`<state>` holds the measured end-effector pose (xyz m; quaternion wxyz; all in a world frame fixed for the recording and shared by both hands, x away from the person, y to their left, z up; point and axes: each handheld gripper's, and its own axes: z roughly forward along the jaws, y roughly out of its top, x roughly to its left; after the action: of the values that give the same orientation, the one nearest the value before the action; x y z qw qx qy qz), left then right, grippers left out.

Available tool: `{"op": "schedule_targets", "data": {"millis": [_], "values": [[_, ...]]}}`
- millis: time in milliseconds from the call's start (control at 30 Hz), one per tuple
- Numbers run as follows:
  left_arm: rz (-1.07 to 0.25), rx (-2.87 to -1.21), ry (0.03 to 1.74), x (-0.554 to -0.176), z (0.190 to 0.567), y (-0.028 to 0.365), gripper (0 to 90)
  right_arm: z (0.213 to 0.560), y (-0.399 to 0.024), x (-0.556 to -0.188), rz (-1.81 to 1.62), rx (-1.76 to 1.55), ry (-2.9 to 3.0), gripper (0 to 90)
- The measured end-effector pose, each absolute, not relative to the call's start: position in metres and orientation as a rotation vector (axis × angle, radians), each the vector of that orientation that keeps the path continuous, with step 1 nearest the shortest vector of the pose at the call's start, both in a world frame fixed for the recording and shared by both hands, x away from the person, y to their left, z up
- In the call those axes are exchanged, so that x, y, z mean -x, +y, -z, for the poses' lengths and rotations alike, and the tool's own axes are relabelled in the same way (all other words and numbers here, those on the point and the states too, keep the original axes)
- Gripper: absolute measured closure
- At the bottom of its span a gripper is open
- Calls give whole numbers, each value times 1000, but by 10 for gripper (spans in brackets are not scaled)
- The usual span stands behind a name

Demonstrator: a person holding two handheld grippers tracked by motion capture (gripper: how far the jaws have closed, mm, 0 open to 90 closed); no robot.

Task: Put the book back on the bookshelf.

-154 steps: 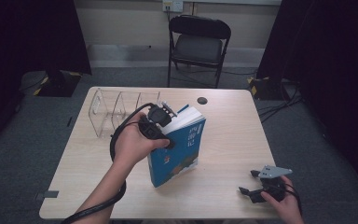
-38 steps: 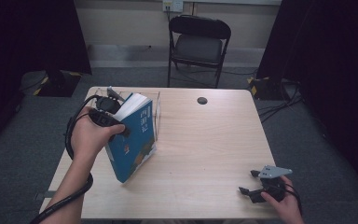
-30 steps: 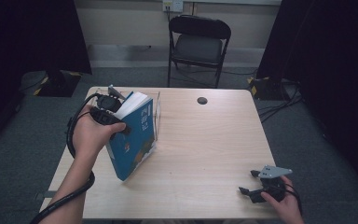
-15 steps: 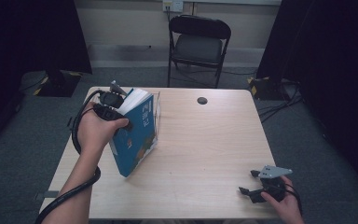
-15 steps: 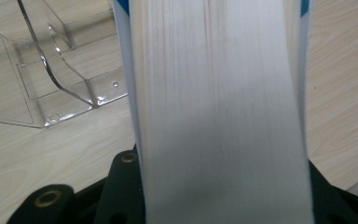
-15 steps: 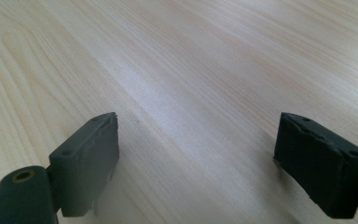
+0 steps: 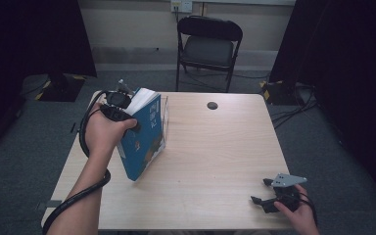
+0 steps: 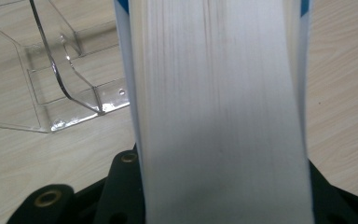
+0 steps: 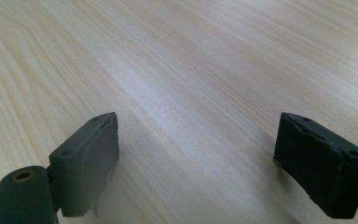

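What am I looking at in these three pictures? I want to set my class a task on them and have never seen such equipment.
A person sits at a wooden table with a hand-held two-jaw gripper in each hand. The high view looks down from above; each of the other two comes from a camera riding on one gripper. The left gripper is clamped on a thick blue book, whose white page edges show between its jaws, beside a clear plastic rack. The right gripper rests open near the table's front corner, holding nothing. A small dark disc lies on the table, and a folding chair stands behind.
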<state>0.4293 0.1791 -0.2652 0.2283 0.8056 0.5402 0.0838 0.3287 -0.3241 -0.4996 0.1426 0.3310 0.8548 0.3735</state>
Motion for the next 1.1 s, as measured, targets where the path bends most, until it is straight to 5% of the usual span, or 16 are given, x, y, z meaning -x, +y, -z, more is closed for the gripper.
{"op": "schedule_targets", "data": {"millis": [1100], "values": [[-291, -2164, 1563, -447, 265, 175, 621, 500, -324, -329, -1084, -950, 2468, 133]]}}
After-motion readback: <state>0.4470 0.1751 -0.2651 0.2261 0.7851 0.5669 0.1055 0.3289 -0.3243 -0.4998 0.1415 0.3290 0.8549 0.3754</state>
